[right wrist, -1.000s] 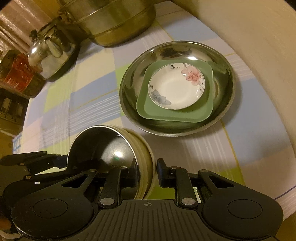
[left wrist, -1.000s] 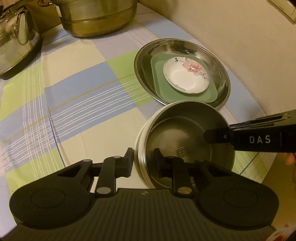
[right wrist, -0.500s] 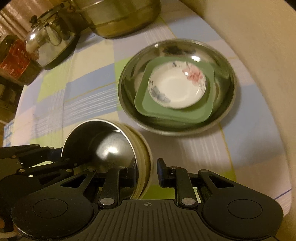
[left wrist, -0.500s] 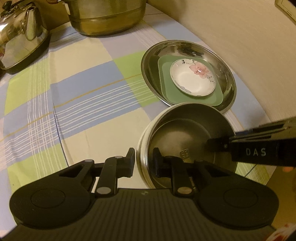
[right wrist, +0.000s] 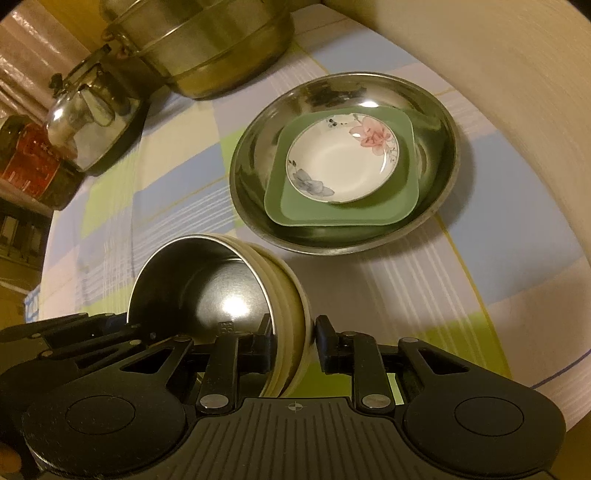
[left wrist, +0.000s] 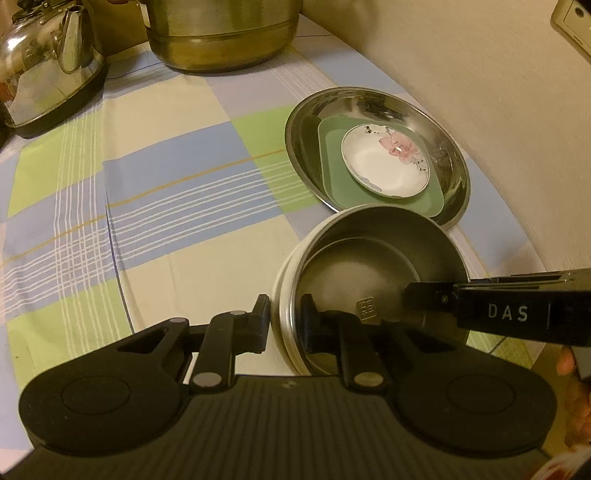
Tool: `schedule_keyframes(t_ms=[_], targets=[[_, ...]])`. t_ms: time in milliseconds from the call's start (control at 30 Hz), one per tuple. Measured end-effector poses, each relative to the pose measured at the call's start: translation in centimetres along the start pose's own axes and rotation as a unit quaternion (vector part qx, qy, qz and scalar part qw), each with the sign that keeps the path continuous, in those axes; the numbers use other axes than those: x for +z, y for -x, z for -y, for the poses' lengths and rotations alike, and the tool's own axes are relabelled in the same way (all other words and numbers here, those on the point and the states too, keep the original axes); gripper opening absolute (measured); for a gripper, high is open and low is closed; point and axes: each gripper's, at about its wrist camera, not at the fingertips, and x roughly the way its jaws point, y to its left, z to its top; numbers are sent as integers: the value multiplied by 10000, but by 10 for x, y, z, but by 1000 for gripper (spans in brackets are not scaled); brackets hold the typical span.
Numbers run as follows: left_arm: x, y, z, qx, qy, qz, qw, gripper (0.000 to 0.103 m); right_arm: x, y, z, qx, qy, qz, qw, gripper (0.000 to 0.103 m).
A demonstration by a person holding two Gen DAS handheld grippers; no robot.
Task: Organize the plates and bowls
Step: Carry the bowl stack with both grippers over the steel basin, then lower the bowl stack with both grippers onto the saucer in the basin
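A steel bowl (left wrist: 369,266) with a cream outer wall hangs tilted between both grippers, just in front of a big round steel dish (left wrist: 436,122). In that dish lies a green square plate (left wrist: 332,184) with a white flowered saucer (left wrist: 384,166) on top. My left gripper (left wrist: 284,321) has the bowl's near rim between its fingers, and its jaws are closing on the wall. My right gripper (right wrist: 293,341) is shut on the opposite rim of the bowl (right wrist: 207,288). It also shows from the side as right gripper (left wrist: 417,299).
A shiny kettle (left wrist: 51,66) and a large brass-coloured pot (left wrist: 221,33) stand at the back of the checked tablecloth (left wrist: 166,221). A pale wall (left wrist: 498,110) curves close along the right. A red tin (right wrist: 29,166) sits at the far left.
The bowl has tipped a little further onto its side and sits slightly higher in the right wrist view. The left jaws have narrowed on its rim. The stacked dishes have not moved.
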Motion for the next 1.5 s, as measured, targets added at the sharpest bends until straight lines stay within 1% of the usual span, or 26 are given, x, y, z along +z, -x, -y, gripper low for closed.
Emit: schedule_keyframes(t_ms=[167, 300, 467, 533, 833, 1033, 1500], targets=[[-1, 0, -1, -36, -19, 19, 10000, 14, 0, 0, 0, 29, 11, -8, 10000, 23], [1, 0, -4, -86, 51, -45, 9999, 15, 0, -1, -3, -55, 236, -35, 9997, 23], [-1, 1, 6, 100, -262, 19, 9996, 15, -6, 1, -4, -163, -30, 74, 9998, 23], [-1, 0, 5, 64, -255, 11, 9997, 14, -6, 1, -4, -152, -143, 77, 9998, 23], [1, 1, 1, -86, -230, -73, 9997, 15, -2, 1, -3, -189, -225, 20, 9996, 20], [2, 8, 2, -162, -280, -80, 9994, 16, 0, 9, -3, -215, -225, 22, 9995, 20], [13, 39, 10, -214, -397, 224, 9987, 16, 7, 42, -12, -162, -80, 275, 9995, 20]])
